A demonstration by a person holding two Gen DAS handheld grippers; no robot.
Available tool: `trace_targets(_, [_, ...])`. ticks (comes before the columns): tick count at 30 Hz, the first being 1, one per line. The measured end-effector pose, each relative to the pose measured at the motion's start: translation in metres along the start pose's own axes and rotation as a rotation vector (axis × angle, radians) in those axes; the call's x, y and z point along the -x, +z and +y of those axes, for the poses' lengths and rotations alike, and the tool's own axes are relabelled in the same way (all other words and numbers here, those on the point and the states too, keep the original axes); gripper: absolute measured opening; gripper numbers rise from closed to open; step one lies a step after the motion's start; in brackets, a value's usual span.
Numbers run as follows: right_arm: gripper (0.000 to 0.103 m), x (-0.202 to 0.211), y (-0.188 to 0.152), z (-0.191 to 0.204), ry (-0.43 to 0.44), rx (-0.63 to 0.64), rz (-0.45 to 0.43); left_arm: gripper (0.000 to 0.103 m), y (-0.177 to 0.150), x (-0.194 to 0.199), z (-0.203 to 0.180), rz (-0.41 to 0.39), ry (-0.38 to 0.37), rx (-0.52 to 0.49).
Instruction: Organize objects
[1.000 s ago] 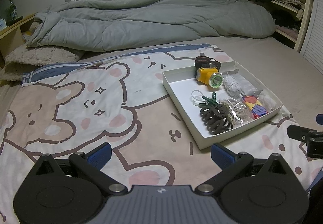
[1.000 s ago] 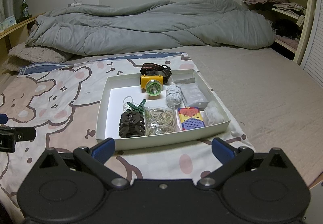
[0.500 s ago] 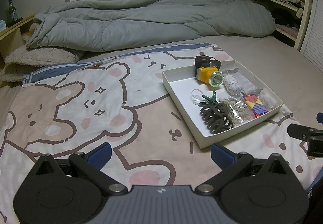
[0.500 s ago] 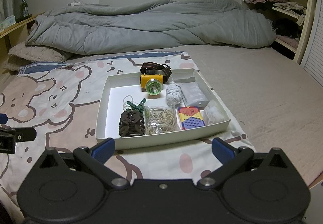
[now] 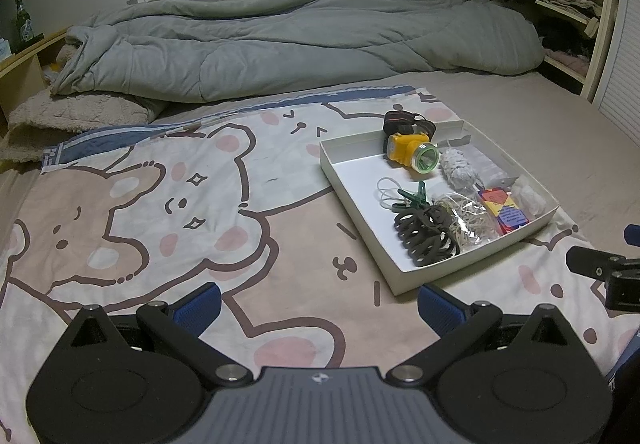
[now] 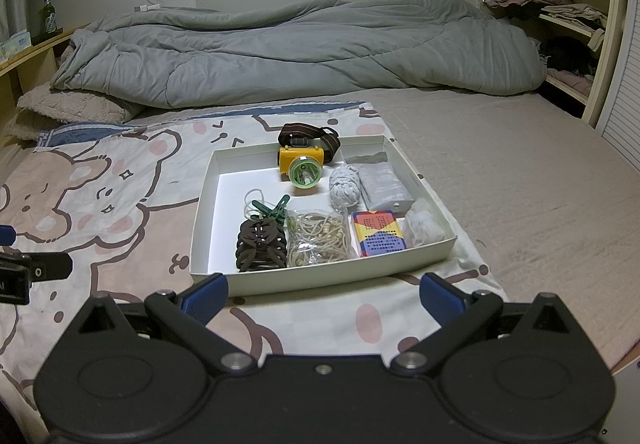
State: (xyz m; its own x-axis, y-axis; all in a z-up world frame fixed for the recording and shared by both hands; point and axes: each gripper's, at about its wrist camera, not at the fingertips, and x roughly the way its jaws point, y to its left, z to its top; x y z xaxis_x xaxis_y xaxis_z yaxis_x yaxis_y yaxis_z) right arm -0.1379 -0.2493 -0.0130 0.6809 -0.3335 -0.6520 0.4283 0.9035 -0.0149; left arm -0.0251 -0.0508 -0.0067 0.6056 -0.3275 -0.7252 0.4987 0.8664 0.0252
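On the bed, largest first:
blanket [image 5: 168, 204]: bear print, bare apart from the tray
tray [image 6: 204, 204]: white, on blanket's right part, left half free
headlamp [image 6: 304, 164]: in tray, at far wall
hair ties [image 6: 260, 248]: in tray, near wall
clip [image 6: 274, 210]: in tray, beside hair ties
left gripper [image 5: 320, 304]: spread wide, holding nothing
right gripper [image 6: 324, 294]: spread wide, holding nothing, just short of tray
progress: small stuff looks gathered; sorting inside tray probably left

Dim even indoor light, soft shadows, fisheye-bent edges, dark corners
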Motion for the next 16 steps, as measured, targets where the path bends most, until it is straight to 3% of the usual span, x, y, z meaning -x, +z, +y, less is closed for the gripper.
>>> trace_targets(16, [0.103,0.0002,-0.0004,-0.0001,0.0,0.0,0.001,0.103,0.0003,0.0004,-0.0005,0.006,-0.002,0.005])
